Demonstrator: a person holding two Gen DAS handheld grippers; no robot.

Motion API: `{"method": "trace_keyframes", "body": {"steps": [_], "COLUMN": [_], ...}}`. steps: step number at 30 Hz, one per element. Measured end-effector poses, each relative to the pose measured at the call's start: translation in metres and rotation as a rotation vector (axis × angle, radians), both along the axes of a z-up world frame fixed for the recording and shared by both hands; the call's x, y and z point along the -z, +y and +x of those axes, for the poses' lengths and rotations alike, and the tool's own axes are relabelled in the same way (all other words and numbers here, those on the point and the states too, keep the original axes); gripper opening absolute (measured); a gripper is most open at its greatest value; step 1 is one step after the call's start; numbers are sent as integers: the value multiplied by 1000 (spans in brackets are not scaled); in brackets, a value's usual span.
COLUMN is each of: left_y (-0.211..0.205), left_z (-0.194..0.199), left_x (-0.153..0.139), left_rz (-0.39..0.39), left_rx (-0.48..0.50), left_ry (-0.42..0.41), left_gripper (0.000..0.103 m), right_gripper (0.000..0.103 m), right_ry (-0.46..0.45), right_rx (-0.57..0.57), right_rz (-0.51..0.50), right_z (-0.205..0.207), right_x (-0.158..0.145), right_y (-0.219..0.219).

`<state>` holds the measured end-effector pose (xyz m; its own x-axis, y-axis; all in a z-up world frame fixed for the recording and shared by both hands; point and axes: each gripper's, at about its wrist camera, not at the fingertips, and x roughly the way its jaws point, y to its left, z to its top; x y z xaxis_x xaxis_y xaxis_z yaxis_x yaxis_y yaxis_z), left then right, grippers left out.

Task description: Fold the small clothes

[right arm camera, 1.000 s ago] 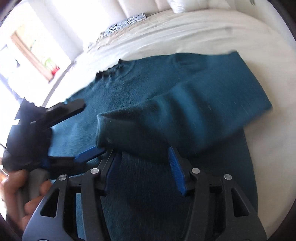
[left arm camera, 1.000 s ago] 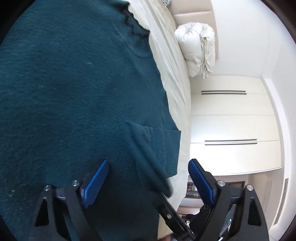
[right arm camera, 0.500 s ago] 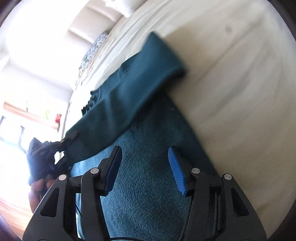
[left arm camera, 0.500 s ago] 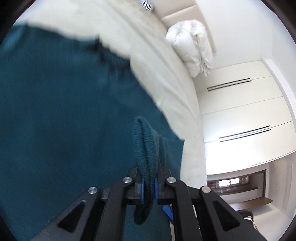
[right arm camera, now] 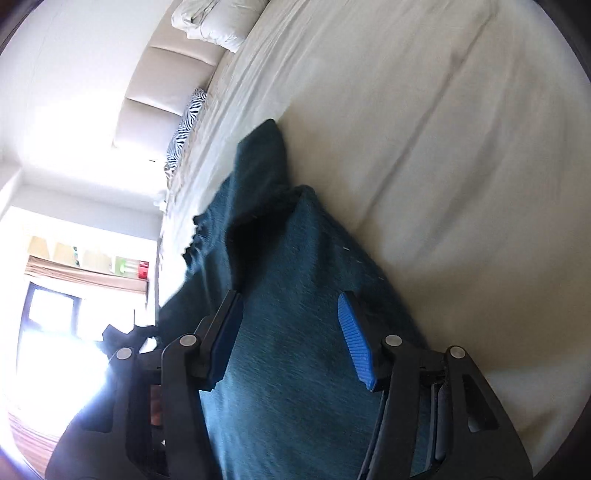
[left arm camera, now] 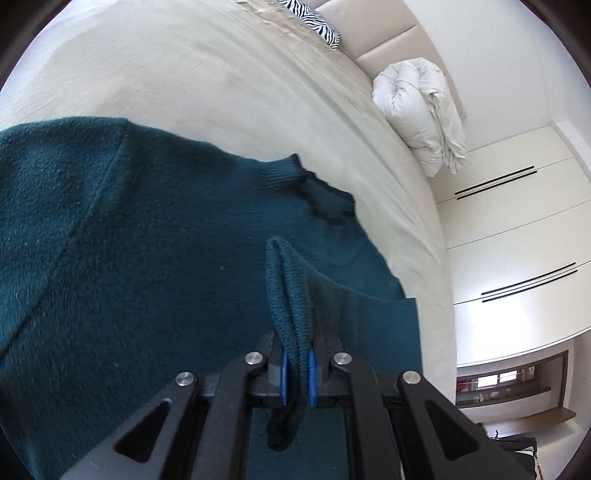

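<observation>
The teal sweater (left arm camera: 140, 266) lies spread on the bed (left arm camera: 207, 74), and its ribbed cuff (left arm camera: 290, 295) stands pinched upright between the pads of the left hand-held gripper (left arm camera: 295, 371), whose jaws are closed hard on the knit; the grip sits at the sleeve's end, likely so the whole sleeve can be carried across the body in one fold. The neckline (left arm camera: 317, 192) lies just ahead of that hand-held gripper and a little to its right, with the sweater's side edge running along its right, close to the edge of the mattress. The right hand-held gripper (right arm camera: 291, 339) hovers over the sweater's body with its jaws about half apart and nothing pinched between them, the cloth lying flat below. To its right the bare sheet (right arm camera: 443, 147) gives plenty of open room; ahead of the left hand-held gripper there is more clear bed, with a rolled white duvet (left arm camera: 421, 114) and a zebra-striped pillow (left arm camera: 317, 22) well away.
</observation>
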<state>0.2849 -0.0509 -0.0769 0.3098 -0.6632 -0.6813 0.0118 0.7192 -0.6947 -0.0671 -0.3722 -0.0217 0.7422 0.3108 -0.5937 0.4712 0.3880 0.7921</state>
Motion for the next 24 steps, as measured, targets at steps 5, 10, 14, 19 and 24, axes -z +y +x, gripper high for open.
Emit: {"method": "trace_keyframes", "body": {"steps": [5,10,14,19,24], "left_y": [4,15,17,25,30], "left_z": [8,8,5,2,2], "left_x": [-3,-10,8,21,22], "left_rz": [11,22,40,9,9], "left_rx": [11,-3,37,17,20], "left_ry": [-46,-94,-59,-31,-31], "left_gripper": [8,8,8,8,9], "right_gripper": [53,53,56,56,56], "right_ry": [-46,-55,-58,-87,-96], "right_rx": [6,76,103,88,-43], "right_rz": [97,188,174,153,133], "right_z": [14,33,35,39,83], "right_x": [-3,-6,-11,-25,-36], "right_y": [-3,-13,-24,-45,-58]}}
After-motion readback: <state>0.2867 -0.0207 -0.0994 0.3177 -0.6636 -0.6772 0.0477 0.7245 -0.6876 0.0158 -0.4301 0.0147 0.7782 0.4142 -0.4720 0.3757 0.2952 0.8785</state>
